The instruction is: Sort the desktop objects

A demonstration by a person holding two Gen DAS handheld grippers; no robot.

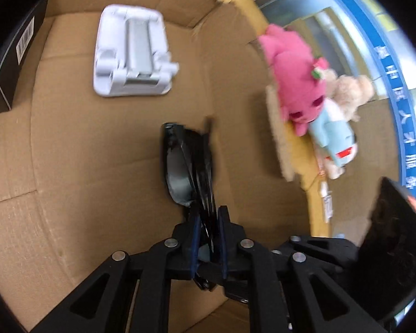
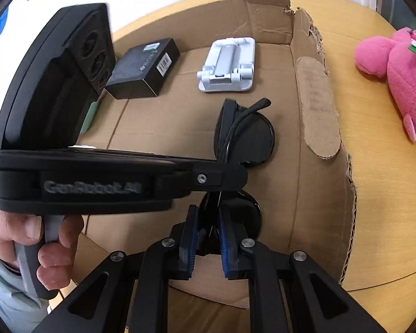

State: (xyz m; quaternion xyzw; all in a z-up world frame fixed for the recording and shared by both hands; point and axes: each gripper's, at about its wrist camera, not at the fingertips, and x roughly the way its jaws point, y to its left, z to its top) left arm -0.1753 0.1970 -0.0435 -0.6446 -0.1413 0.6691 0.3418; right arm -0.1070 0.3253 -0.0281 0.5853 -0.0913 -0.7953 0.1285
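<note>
Both grippers are clamped on one pair of black sunglasses (image 2: 244,136), held over the inside of an open cardboard box (image 2: 316,105). The right gripper (image 2: 208,245) has its blue-padded jaws nearly together, pinching the near lens and the folded frame between them. The left gripper (image 2: 224,177) reaches in from the left of the right wrist view, a hand (image 2: 33,238) wrapped round its grip, and its tip meets the glasses about the middle, between the two lenses. In its own view the left gripper (image 1: 208,238) is likewise closed on the frame, the sunglasses (image 1: 185,166) standing edge-on straight ahead of its pads, with the far lens tilted over the box floor.

Beyond the glasses, toward the far wall of the box, lies a white folding stand (image 2: 227,65), and to its left a black carton (image 2: 144,69) with a barcode label; both are well apart from the glasses. Bare cardboard floor lies between them and around the lenses. The box's right wall, torn along its top edge, rises just beside the far lens. Outside that wall, on the wooden table (image 2: 380,194), lies a pink plush toy (image 2: 402,77), with a pale blue and cream one (image 1: 335,133) beside it in the left view.
</note>
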